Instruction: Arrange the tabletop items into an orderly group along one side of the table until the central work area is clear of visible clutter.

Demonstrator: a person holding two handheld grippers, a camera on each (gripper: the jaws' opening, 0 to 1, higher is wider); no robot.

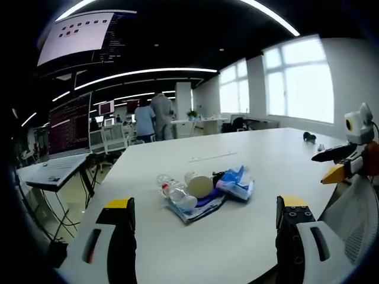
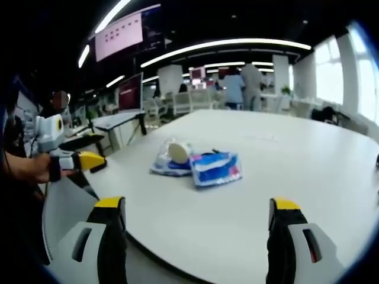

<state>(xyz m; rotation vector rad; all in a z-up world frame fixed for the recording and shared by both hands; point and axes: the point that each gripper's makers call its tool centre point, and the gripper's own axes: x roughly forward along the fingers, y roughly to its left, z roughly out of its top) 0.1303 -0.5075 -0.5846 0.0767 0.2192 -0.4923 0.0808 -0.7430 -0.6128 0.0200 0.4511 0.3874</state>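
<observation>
Both jaws spread, empty; clear plastic bottle [image 1: 173, 190] and blue-white wipes packet [image 2: 215, 168] ahead between jaws; approach low, grip centrally.

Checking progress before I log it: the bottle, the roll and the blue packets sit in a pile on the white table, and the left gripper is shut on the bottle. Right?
Not quite. The left gripper is open and holds nothing: in the left gripper view its jaws stand wide apart, short of the bottle. The rest holds: bottle, roll and blue packets lie piled on the white table.

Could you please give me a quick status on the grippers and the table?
Left hand-held gripper open, empty. Right hand-held gripper open, empty. Bottle, roll and blue packs heaped mid-table, untouched. Nothing in the way.
</observation>
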